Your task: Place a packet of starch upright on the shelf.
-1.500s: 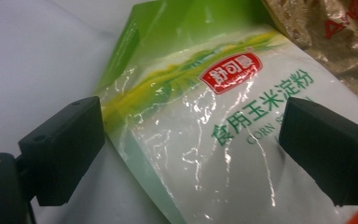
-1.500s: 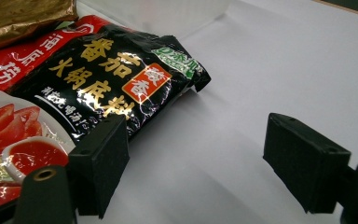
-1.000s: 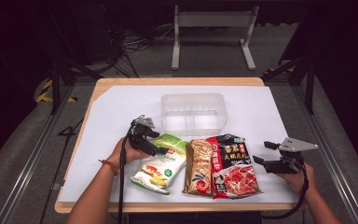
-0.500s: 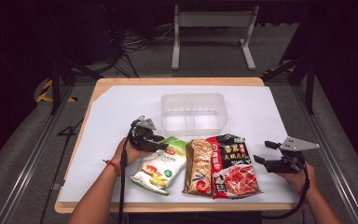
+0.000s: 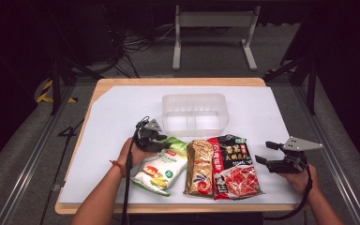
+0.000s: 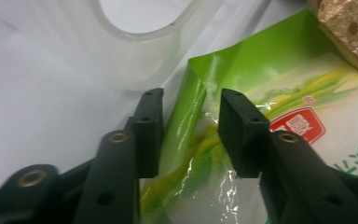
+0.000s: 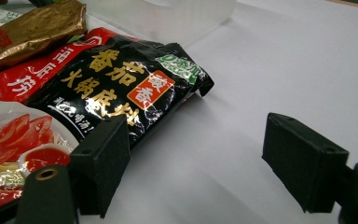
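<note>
A green and white snack packet (image 5: 161, 166) lies flat at the table's front, left of a gold packet (image 5: 200, 166) and a red and black hotpot-base packet (image 5: 232, 164). My left gripper (image 5: 159, 142) sits at the green packet's top left corner. In the left gripper view its jaws (image 6: 191, 100) have just been closing and straddle the green packet's (image 6: 261, 70) upper edge, though I see no firm pinch. My right gripper (image 5: 265, 152) rests open on the table right of the red and black packet (image 7: 121, 79), its jaws (image 7: 196, 135) wide with bare tabletop between them.
A clear plastic container (image 5: 194, 123) stands empty just behind the packets, close to the left gripper (image 6: 135, 51). The white table cover (image 5: 117, 108) stretches out to the left and right of it. Beyond the wooden table edge are dark floor, cables and a metal stand.
The left gripper's jaws have narrowed around the green packet's top edge and the hand shifted slightly. The right gripper and the packets have not moved.
</note>
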`<action>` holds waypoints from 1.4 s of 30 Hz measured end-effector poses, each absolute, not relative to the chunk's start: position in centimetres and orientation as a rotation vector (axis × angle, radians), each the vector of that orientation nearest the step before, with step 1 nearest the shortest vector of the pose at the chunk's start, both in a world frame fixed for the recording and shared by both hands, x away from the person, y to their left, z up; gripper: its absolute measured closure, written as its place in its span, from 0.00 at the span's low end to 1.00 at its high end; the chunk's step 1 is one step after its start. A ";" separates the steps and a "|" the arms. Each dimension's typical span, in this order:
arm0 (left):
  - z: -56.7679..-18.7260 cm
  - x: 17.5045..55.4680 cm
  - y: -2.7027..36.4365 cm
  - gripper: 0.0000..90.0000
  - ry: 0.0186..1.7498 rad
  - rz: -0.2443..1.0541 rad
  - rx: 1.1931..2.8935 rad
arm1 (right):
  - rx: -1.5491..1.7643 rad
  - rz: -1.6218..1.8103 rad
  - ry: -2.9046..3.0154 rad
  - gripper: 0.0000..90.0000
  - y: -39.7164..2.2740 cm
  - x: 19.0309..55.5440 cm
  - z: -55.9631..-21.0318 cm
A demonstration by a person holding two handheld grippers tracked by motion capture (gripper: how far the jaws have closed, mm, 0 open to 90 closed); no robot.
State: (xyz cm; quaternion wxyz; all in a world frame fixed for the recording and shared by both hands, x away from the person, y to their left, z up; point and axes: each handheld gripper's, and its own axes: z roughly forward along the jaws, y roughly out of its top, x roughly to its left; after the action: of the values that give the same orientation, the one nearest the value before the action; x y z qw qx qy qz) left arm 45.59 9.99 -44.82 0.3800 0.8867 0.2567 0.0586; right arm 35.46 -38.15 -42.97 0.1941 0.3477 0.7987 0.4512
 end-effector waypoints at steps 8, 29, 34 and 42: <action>-44.8 45.3 9.2 0.62 0.647 0.197 2.274 | 0.969 1.257 2.246 0.26 -38.1 35.5 -43.0; -43.1 44.1 10.6 0.95 0.604 0.220 2.181 | 0.982 1.295 2.225 0.26 -38.7 35.5 -42.6; -41.4 42.9 12.1 0.97 0.584 0.241 2.117 | 1.005 1.320 2.208 0.26 -38.8 35.6 -42.5; -38.7 40.7 16.4 0.98 0.621 0.249 1.958 | 1.018 1.330 2.194 0.26 -38.9 35.9 -42.3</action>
State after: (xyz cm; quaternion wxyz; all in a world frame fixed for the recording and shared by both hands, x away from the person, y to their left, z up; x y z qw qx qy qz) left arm 40.69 16.40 -38.70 0.5108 0.8136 0.2579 0.1036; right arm 35.94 -38.91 -42.30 0.1894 0.3623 0.7805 0.4730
